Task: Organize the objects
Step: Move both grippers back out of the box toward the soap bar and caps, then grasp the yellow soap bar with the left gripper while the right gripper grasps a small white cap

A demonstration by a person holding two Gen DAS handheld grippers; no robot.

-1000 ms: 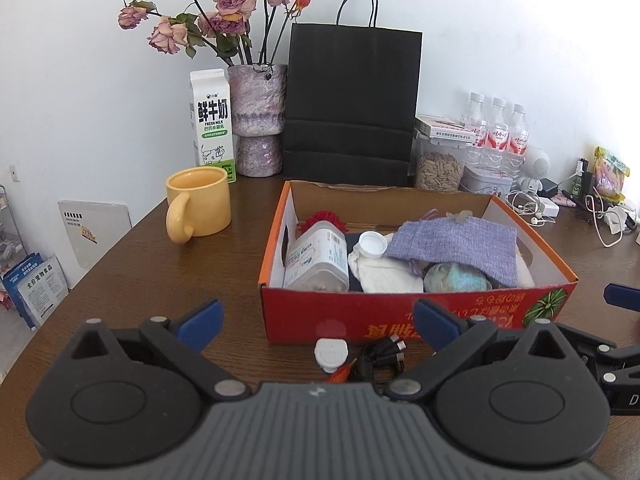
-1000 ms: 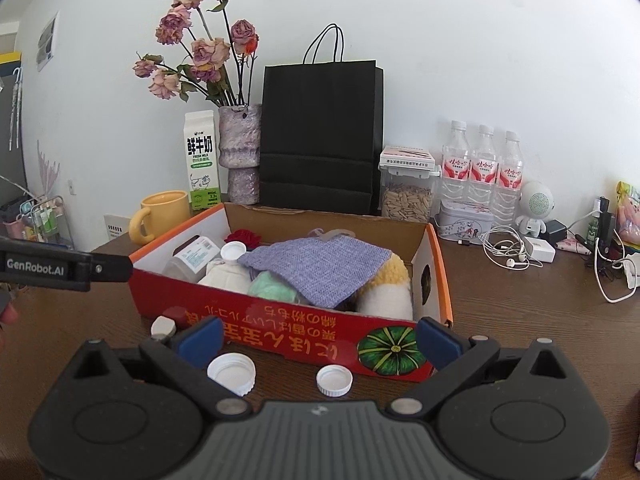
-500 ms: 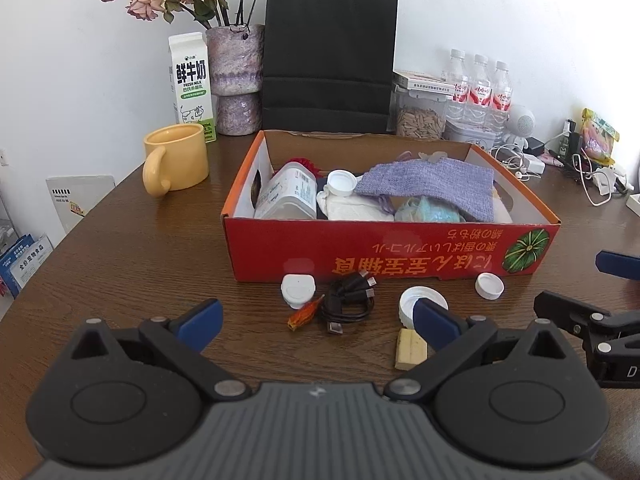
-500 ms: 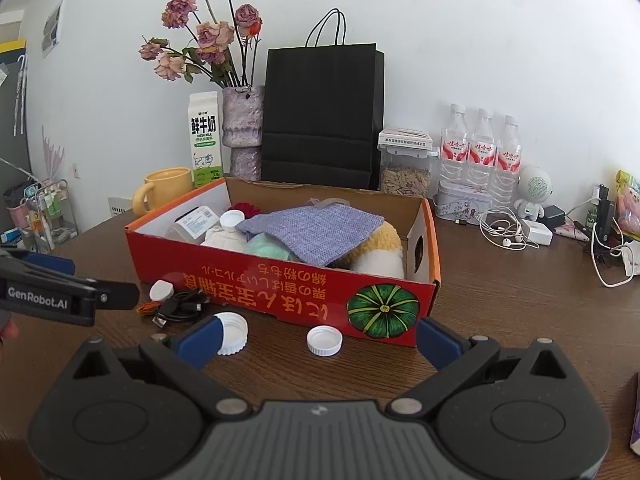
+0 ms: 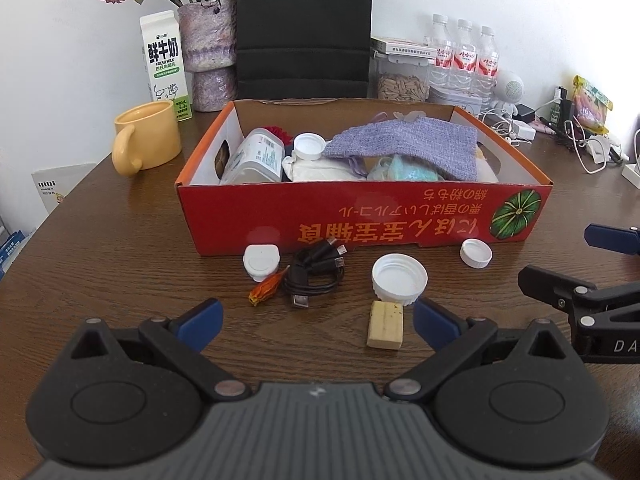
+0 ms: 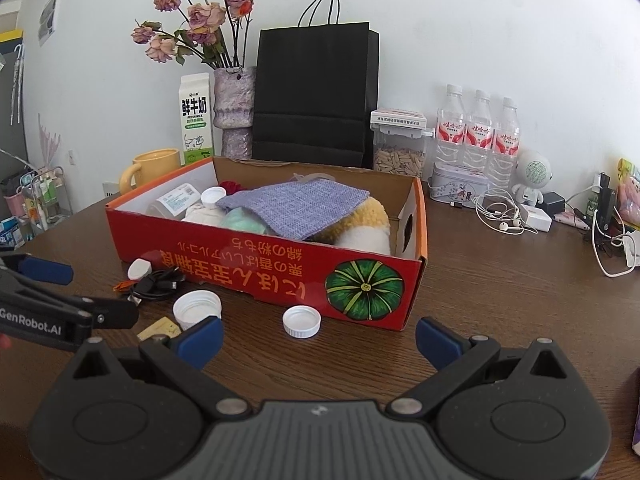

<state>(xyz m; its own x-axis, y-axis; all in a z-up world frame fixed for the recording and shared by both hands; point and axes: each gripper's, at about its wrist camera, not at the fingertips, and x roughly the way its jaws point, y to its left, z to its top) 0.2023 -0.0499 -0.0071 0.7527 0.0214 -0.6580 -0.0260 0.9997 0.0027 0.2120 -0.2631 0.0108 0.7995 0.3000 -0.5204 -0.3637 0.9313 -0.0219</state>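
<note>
A red cardboard box (image 5: 360,216) (image 6: 256,264) holds a purple cloth (image 5: 408,140), a clear jar (image 5: 256,156) and other items. In front of it on the table lie a white case (image 5: 261,260), a black cable (image 5: 316,272), an orange wrapper (image 5: 266,290), a large white lid (image 5: 399,278) (image 6: 197,308), a small white cap (image 5: 476,253) (image 6: 301,321) and a tan block (image 5: 385,324). My left gripper (image 5: 316,322) is open and empty, short of these items. My right gripper (image 6: 318,342) is open and empty, near the small cap.
A yellow mug (image 5: 146,138), a milk carton (image 5: 165,64), a vase of dried roses (image 5: 208,52) and a black paper bag (image 5: 304,28) stand behind the box. Water bottles (image 6: 478,136), a seed container (image 6: 398,144) and tangled cables (image 6: 500,212) crowd the back right.
Both grippers have pulled back from the box and risen. More of the small items in front of the box now show. Both stay open and empty.
</note>
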